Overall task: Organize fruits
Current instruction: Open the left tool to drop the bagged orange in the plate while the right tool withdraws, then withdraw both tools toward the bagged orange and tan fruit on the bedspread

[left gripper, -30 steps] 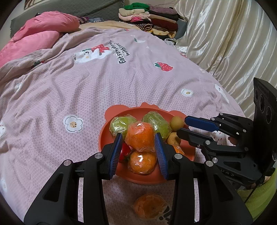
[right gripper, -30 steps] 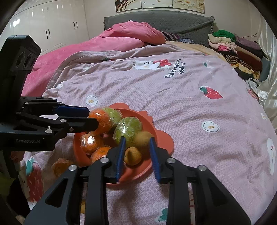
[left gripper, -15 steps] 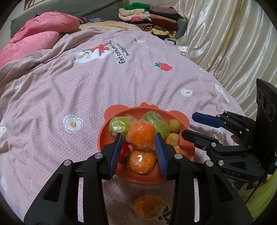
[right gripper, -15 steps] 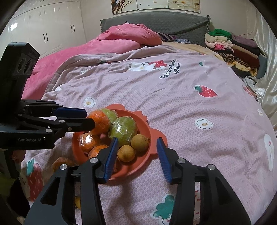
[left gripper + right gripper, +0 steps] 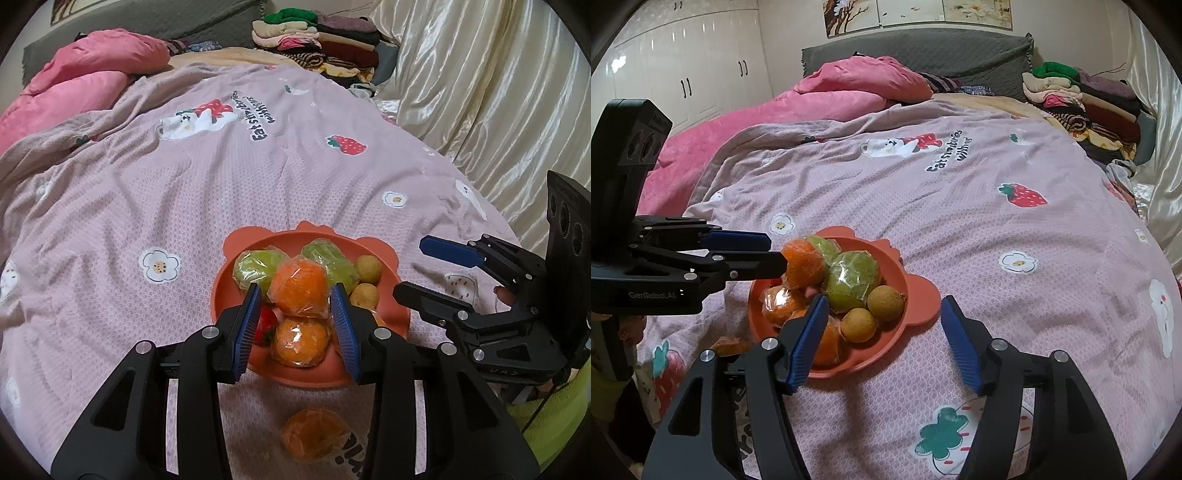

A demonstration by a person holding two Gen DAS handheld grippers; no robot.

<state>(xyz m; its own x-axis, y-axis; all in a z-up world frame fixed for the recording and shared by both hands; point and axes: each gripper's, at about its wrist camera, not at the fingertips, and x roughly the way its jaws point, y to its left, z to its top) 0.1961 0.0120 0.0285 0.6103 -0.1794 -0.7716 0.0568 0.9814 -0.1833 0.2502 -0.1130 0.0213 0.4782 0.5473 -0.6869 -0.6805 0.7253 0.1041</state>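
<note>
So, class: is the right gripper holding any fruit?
No: the right gripper stands open above the plate, its pads touching no fruit.

Right tool [image 5: 886, 339] just opened, empty, over orange bowl [image 5: 919, 306]; two longans [image 5: 873, 314] inside.

wrapped oranges [image 5: 300, 289], green fruit [image 5: 852, 275], brown fruit [image 5: 886, 302] | heaped in orange plate [image 5: 919, 295]

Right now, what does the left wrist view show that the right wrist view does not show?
Only the left wrist view: a red fruit low in the orange plate, clearly seen. Only the right wrist view: white wardrobe doors and wall pictures. Both: the plate with its green fruits and brown fruits, and the left gripper shut on a wrapped orange.
</note>
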